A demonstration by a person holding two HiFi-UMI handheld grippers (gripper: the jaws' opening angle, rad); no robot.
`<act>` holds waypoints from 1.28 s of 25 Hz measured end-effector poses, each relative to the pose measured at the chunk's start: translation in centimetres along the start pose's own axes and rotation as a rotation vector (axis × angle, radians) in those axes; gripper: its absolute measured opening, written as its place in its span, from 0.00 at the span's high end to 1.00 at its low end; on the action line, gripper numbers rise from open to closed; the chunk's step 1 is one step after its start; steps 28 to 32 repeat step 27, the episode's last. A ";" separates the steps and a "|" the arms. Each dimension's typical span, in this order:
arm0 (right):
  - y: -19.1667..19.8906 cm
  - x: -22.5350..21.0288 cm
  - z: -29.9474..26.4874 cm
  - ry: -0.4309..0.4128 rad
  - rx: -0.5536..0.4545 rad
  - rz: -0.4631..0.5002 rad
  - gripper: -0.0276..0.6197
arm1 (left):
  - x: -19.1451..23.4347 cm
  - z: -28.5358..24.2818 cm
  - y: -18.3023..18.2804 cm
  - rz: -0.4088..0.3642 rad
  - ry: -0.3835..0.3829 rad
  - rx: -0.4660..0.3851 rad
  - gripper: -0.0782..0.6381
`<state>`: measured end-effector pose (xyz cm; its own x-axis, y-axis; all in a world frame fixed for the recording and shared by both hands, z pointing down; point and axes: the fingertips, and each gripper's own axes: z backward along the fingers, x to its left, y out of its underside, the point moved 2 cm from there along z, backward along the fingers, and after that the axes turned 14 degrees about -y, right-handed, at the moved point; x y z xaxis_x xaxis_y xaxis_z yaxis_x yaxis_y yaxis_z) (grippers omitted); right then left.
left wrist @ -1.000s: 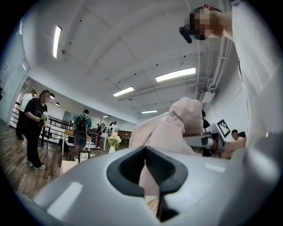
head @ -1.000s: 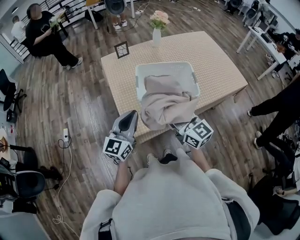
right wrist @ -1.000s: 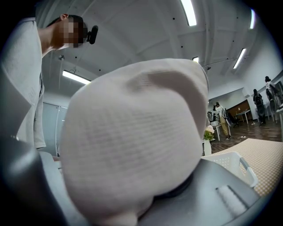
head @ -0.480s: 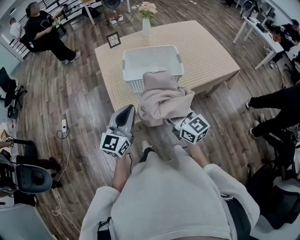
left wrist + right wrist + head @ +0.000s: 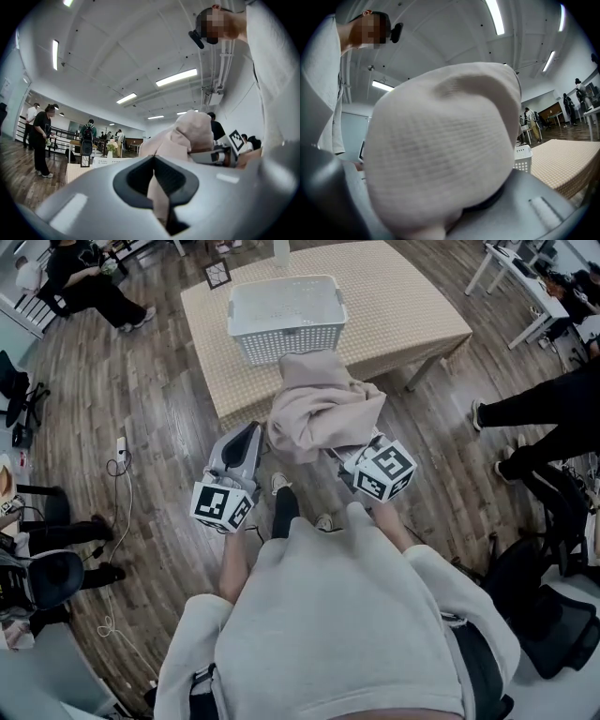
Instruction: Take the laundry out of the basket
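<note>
The white laundry basket (image 5: 286, 310) stands on the beige table (image 5: 412, 306), and no cloth shows in it from here. A beige garment (image 5: 319, 409) hangs bunched in the air over the wooden floor, in front of the table. My left gripper (image 5: 251, 432) is shut on a thin fold at the garment's left edge; in the left gripper view that cloth (image 5: 187, 136) runs down between the closed jaws (image 5: 154, 161). My right gripper (image 5: 339, 454) is shut on the garment's right side. There the cloth (image 5: 445, 150) bulges over the jaws and hides them. The basket (image 5: 524, 157) shows behind it.
A small picture frame (image 5: 217, 275) sits on the table behind the basket. A person (image 5: 84, 282) sits at the far left, and another person's legs (image 5: 525, 409) stand at the right. Office chairs (image 5: 47, 577) and a floor cable (image 5: 117, 493) lie to my left.
The garment has come fully away from the basket and toward me, held by both grippers. The table and basket have slid up and away in the head view.
</note>
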<state>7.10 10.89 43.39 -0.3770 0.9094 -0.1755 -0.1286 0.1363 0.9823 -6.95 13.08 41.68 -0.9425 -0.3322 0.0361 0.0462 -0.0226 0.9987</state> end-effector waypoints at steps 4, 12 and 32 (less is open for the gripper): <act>0.3 1.2 0.5 0.000 -0.002 -0.001 0.71 | -0.3 1.1 -0.2 -0.007 -0.007 -0.004 0.88; 0.6 3.8 2.8 -0.007 -0.012 0.009 0.71 | -3.0 3.5 0.4 -0.008 0.008 -0.004 0.88; -1.6 1.0 0.8 0.002 -0.018 0.016 0.71 | -1.5 0.5 -1.7 -0.011 0.015 -0.021 0.88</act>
